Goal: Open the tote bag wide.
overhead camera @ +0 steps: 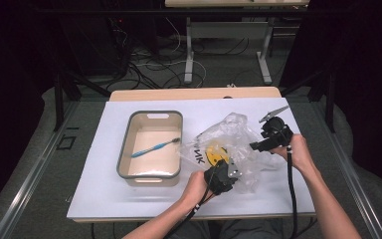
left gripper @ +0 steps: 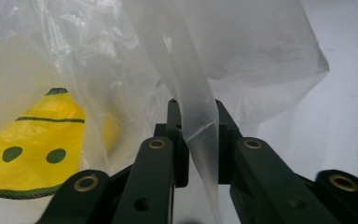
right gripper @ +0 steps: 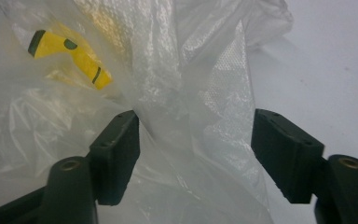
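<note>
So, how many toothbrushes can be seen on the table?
1. The blue toothbrush lies slanted inside the beige tub, left of the clear plastic bag. The bag holds a yellow item; more things may be hidden in its folds.

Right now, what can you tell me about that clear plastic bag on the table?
The plastic bag is thin, clear and crumpled, lying on the white table cover just right of the tray. A yellow item with dark markings shows through it. The left gripper has pinched a fold of its film; the right gripper stands open with film bunched between its jaws.
</note>
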Tool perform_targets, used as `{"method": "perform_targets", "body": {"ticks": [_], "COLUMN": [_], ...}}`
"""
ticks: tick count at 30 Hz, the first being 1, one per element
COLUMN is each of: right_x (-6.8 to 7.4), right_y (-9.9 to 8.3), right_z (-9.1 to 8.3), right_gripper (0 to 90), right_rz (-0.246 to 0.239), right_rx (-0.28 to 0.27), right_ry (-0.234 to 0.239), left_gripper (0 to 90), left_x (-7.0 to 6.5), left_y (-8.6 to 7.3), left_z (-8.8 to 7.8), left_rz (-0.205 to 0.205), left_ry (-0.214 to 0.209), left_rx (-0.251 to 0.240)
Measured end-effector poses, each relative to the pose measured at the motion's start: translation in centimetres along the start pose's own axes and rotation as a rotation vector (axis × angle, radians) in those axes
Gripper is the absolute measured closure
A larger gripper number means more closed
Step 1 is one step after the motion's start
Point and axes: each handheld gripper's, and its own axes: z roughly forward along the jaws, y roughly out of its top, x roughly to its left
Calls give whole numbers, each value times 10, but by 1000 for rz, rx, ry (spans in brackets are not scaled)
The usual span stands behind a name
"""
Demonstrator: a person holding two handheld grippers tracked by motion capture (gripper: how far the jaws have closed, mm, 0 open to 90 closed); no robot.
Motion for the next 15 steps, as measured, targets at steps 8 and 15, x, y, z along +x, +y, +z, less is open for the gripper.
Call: {"method": "perform_targets", "body": {"ticks": [8, 15], "right_x": [0, -8], "right_y": [5, 4], "right_z": [10, 10], "right_gripper": [749, 889], "right_rz": [5, 41], "right_rx": [21, -1], "right_ry": [8, -47], "left_gripper": [880, 883], "left_x": [0, 6], "left_y": [-15, -31], "left_z": [-2, -13], "left_rz": [42, 28], "left_ry": [-11, 32], "left_rx": [46, 78]}}
